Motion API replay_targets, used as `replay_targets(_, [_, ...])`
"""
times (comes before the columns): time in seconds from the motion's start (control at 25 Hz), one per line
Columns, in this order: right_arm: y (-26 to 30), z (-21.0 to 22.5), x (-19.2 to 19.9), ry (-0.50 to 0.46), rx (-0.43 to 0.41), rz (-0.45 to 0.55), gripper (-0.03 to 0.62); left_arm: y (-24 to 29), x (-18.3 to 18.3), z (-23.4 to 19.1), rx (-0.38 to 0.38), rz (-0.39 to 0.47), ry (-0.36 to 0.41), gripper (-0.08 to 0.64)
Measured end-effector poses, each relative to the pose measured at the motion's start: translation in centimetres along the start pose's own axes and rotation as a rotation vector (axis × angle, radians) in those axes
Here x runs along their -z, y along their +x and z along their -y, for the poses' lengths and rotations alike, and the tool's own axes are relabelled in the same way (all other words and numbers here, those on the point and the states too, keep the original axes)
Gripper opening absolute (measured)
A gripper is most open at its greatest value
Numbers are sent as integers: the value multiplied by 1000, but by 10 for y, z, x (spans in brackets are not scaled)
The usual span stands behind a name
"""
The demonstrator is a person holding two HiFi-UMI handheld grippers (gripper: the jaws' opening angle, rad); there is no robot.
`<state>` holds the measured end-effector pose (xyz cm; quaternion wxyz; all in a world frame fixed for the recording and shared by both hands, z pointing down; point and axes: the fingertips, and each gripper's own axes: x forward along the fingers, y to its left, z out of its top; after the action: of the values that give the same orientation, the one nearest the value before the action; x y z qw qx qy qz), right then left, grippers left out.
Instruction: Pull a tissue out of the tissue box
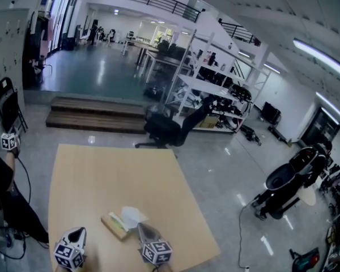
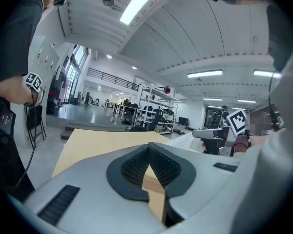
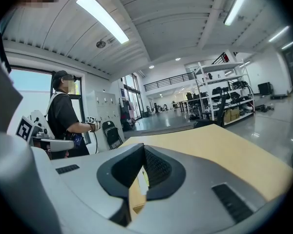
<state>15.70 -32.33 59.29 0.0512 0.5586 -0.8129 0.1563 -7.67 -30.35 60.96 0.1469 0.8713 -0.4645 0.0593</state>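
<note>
A flat tissue box (image 1: 114,226) lies near the front of the light wooden table (image 1: 113,174). A white tissue (image 1: 132,215) stands up out of it. My right gripper (image 1: 143,229) is just right of the box, shut, with the tissue's edge reaching its tip. In the left gripper view the tissue (image 2: 184,139) stretches up to the right gripper (image 2: 210,133). My left gripper (image 1: 79,232) is to the left of the box, apart from it. Its jaws (image 2: 149,152) are shut and hold nothing. The right gripper's (image 3: 144,152) pads meet at their tips.
A person in dark clothes (image 3: 63,116) stands off the table's left side with a marker cube (image 1: 9,141) at the hand. A black office chair (image 1: 164,130) lies tipped beyond the far edge. The table's right edge (image 1: 195,208) is close to my right gripper.
</note>
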Motion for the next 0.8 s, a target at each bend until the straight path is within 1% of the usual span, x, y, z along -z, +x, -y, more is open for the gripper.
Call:
replay_targets(0.36, [-13, -4, 3, -22, 18, 13, 3, -4, -8, 4, 9, 31, 28, 8])
replay_targets(0.56, [-30, -10, 7, -20, 28, 17, 3, -15, -11, 14, 22, 36, 48, 8])
replay_targets(0.8, [-50, -21, 14, -21, 44, 31, 3, -36, -10, 15, 24, 47, 61, 8])
